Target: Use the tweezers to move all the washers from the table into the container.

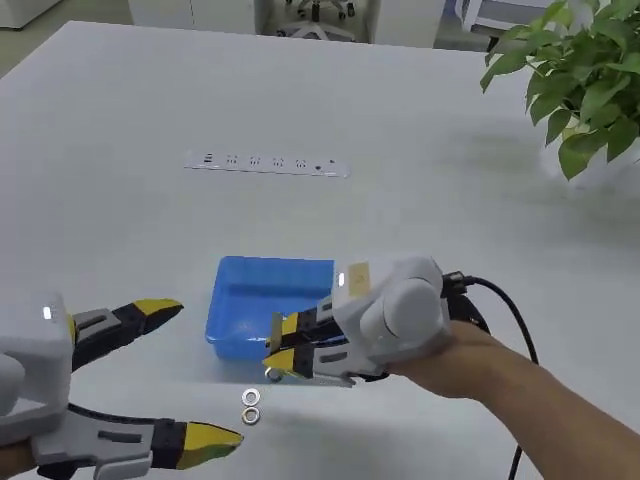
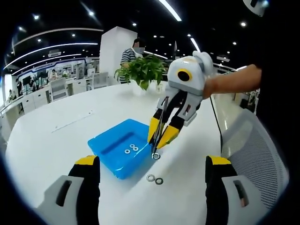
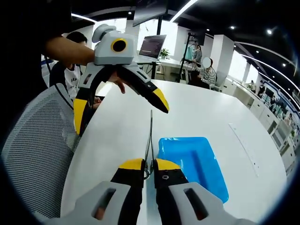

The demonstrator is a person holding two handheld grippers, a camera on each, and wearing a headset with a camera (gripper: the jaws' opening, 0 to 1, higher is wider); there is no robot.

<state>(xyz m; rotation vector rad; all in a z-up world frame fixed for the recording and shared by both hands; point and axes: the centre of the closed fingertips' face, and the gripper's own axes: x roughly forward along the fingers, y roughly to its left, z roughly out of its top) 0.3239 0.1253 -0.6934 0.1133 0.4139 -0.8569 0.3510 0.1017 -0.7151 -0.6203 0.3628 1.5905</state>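
Counter (image 1: 420,200): white, matte, smooth and broad. A leafy green plant (image 1: 585,70) stands at its far right. A long, flat white power strip (image 1: 268,163) lies well beyond the work area.

Container (image 1: 270,305): shallow rectangular tray of glossy blue plastic with rounded corners, lying between the two grippers.

Left gripper (image 1: 200,373): grey body, black fingers with yellow tips. The fingers are spread wide and hold nothing. It is left of the container, at the counter's near edge.

Right gripper (image 1: 280,343): rounded white housing, held in a hand (image 1: 470,360). Its fingers are pressed together, pinching the tweezers (image 2: 158,129) partway along their length.

Tweezers: thin, straight bare metal. They run past the yellow fingertips and slant down to a point just off the container's near corner.

Washers: small, flat, silvery metal rings.
- Two washers (image 2: 134,147) lie side by side inside the container.
- One washer (image 2: 155,156) sits at the tweezers' tips, outside the container and just beside its wall. Cannot tell whether it is clear of the counter.
- A last pair (image 1: 250,398) lies on the counter, touching each other, near the tweezers' tips and well apart from the left fingers.
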